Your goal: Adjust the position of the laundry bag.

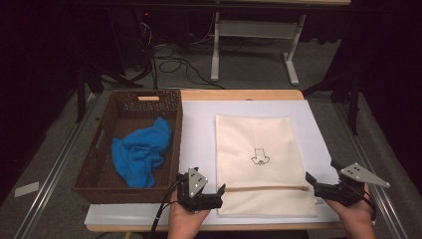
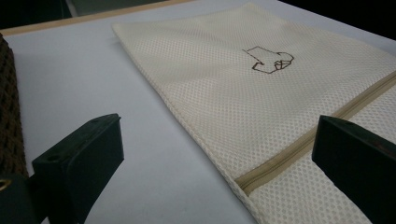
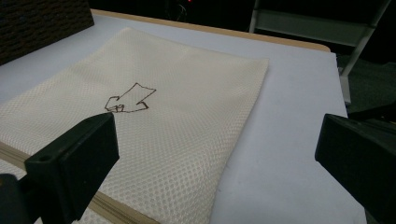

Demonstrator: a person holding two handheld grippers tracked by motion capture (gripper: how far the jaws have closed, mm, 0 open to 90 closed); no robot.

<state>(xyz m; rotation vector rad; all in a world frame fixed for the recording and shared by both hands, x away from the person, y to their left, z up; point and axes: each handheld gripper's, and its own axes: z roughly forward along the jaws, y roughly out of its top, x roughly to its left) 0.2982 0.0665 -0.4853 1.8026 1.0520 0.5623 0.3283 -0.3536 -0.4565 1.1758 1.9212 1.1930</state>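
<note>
Bag: the cream mesh bag [image 1: 259, 159] is laid flat on the white table [image 1: 199, 124], zip [image 1: 263, 188] along the near edge.
Left gripper: the left gripper [image 1: 213, 191] is held at the bag's near left corner, jaws wide apart, nothing clamped; the zip's end is seen between them.
Right gripper: the right gripper [image 1: 323, 174] is held at the near right corner, jaws spread, nothing gripped.
Basket: a blue cloth [image 1: 142, 152] is seen in the basket [image 1: 99, 179], left of the bag.
</note>
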